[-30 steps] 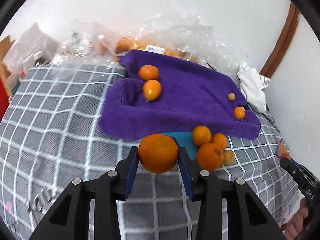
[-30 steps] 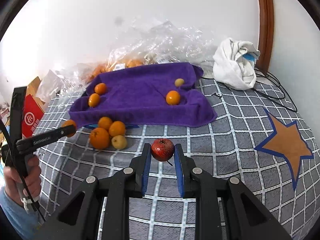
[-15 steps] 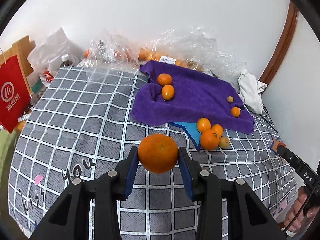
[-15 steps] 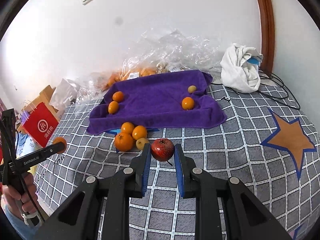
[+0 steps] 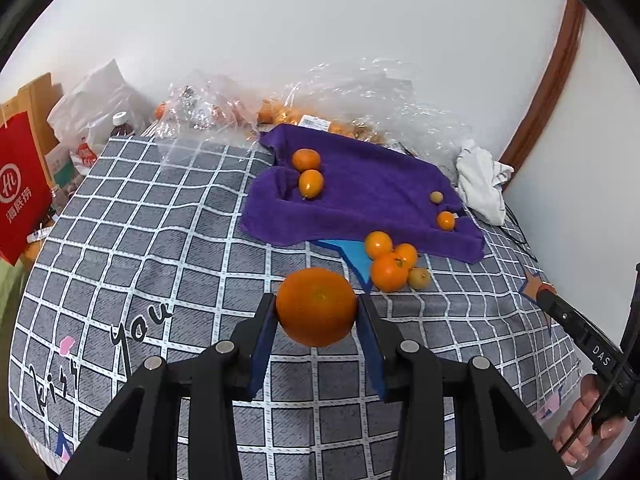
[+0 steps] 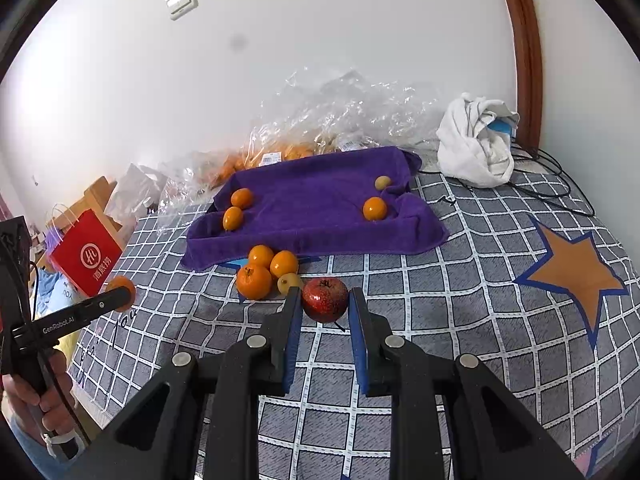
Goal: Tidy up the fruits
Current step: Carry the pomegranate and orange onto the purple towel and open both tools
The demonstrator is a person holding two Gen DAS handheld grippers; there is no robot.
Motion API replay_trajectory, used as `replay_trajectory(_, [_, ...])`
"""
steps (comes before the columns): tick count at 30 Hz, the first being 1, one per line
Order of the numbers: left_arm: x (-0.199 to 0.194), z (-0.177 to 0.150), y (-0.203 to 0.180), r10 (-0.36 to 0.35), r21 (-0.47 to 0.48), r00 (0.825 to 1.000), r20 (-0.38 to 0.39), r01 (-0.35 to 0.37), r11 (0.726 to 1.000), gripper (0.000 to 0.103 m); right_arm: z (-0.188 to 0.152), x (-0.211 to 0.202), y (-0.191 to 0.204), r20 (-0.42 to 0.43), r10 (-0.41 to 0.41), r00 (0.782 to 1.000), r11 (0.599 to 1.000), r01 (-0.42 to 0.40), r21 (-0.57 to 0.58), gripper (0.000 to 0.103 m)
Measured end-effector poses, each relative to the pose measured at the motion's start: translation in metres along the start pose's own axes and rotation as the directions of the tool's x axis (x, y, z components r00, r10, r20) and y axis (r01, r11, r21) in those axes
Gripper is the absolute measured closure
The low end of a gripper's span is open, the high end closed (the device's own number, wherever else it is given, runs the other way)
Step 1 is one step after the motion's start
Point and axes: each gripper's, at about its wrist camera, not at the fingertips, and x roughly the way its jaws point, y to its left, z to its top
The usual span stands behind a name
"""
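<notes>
My left gripper (image 5: 317,312) is shut on a large orange (image 5: 316,306), held above the checked bedspread. In the right wrist view, my right gripper (image 6: 325,306) is shut on a dark red pomegranate (image 6: 325,299), also lifted off the cover. A purple towel (image 5: 372,188) (image 6: 316,204) lies further back with two oranges (image 5: 306,159) at its left and a small orange (image 5: 445,220) and a yellowish fruit (image 5: 436,197) at its right. Just in front of the towel sits a cluster of oranges (image 5: 387,272) (image 6: 254,281) with one small yellow fruit (image 6: 289,282).
Crinkled clear plastic bags (image 6: 340,120) with more oranges lie against the wall behind the towel. A white cloth bundle (image 6: 476,148) and black cables (image 6: 552,184) are at the far right. A red paper bag (image 6: 86,252) stands off the bed's left side.
Both grippers have pulled back and risen from the towel with their fruit still held; the towel and fruit cluster look smaller and more of the bedspread shows.
</notes>
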Motion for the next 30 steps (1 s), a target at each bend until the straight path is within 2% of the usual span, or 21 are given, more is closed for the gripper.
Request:
replay_trajectory(9, [-0.009, 0.012, -0.012, -0.018, 0.030, 0.999, 0.032, 0.017, 0.999, 0.065, 0.010, -0.003, -0.003, 0.023, -0.013, 1.000, 1.000, 0.013, -0.005, 0.080])
replay_trajectory(17, [-0.005, 0.035, -0.022, -0.023, 0.079, 0.997, 0.070, 0.018, 0.997, 0.065, 0.033, 0.008, -0.005, 0.054, -0.031, 0.998, 0.999, 0.033, -0.025, 0.080])
replay_trajectory(30, [0.029, 0.085, -0.028, -0.039, 0.113, 0.996, 0.085, 0.029, 0.993, 0.065, 0.081, 0.044, -0.017, 0.092, -0.072, 0.993, 0.997, 0.073, -0.011, 0.080])
